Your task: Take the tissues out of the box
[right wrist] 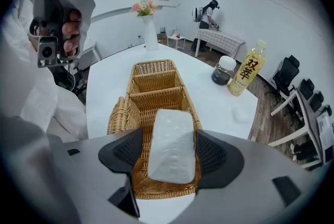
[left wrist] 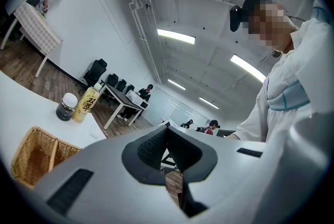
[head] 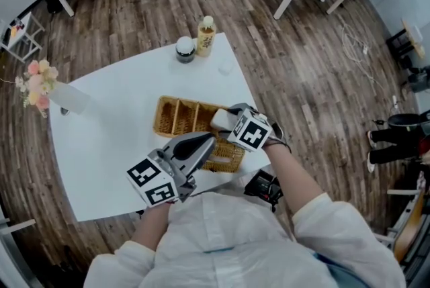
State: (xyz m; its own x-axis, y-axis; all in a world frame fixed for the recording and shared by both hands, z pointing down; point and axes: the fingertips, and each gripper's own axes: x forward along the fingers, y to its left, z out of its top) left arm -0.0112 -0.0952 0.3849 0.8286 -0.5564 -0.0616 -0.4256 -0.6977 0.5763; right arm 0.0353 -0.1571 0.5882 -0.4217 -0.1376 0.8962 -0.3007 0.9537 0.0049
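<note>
A white tissue pack (right wrist: pixel 172 144) lies lengthwise in the near compartment of a wicker basket (right wrist: pixel 136 93) with several compartments. My right gripper (right wrist: pixel 172 154) points steeply down over it, open. The pack sits between the pads with a thin gap showing on the left side. In the head view the pack (head: pixel 220 119) shows just ahead of the right gripper (head: pixel 232 124), over the basket (head: pixel 176 116). My left gripper (head: pixel 207 140) hovers level near the basket's front right corner, shut and empty. In its own view the left gripper (left wrist: pixel 167 130) has its pads meeting, with the basket (left wrist: pixel 31 157) at the lower left.
A yellow drink bottle (head: pixel 205 36) and a dark jar (head: pixel 185 50) stand at the white table's far edge (head: pixel 134 65). A small white wad (head: pixel 225 68) lies near them. A vase of flowers (head: pixel 41 86) stands at the left. Other tables, chairs and people are farther off.
</note>
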